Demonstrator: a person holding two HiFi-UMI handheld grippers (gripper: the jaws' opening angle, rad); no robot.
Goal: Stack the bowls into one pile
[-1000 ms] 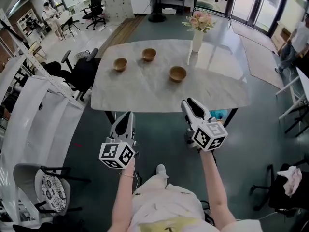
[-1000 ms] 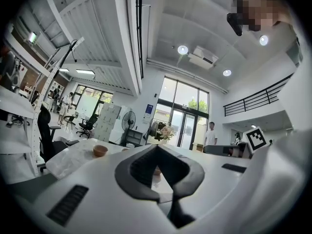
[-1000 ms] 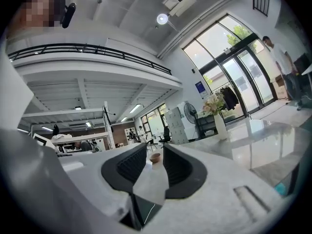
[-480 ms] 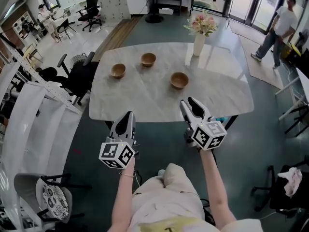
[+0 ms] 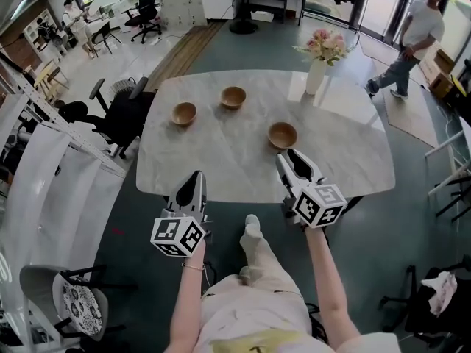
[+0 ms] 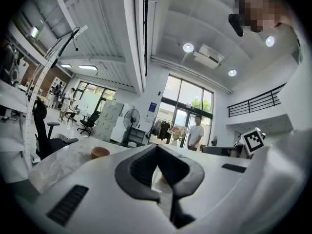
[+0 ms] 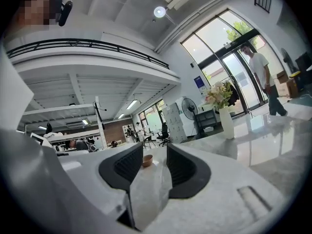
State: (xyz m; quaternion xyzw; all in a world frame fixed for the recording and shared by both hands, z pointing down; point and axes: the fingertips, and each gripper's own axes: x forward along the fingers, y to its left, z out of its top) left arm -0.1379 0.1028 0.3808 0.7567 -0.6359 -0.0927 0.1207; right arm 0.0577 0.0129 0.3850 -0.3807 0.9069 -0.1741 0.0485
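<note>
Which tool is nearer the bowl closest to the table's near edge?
Right. The right tool, its jaws just opened with nothing between them, is just short of the bowl. The left tool hangs far off to the bowl's left, at the table edge.

1 bowl [image 6: 162,178] half hidden behind left gripper [image 6: 157,147], wearer's torso [image 5: 250,318] cropped below

I looked down on an open office with a dark teal floor [image 5: 412,219]. The pale marble surface [image 5: 235,160] stood at the centre, a vase of pink flowers [image 5: 315,78] near its far right edge. A black office chair [image 5: 125,112] sat at its left, beside a white metal frame [image 5: 44,160]. Tall glazed doors [image 6: 178,96] brightened the far wall, with a standing fan [image 6: 130,118] left of them and round ceiling lights [image 6: 188,48] overhead.
</note>
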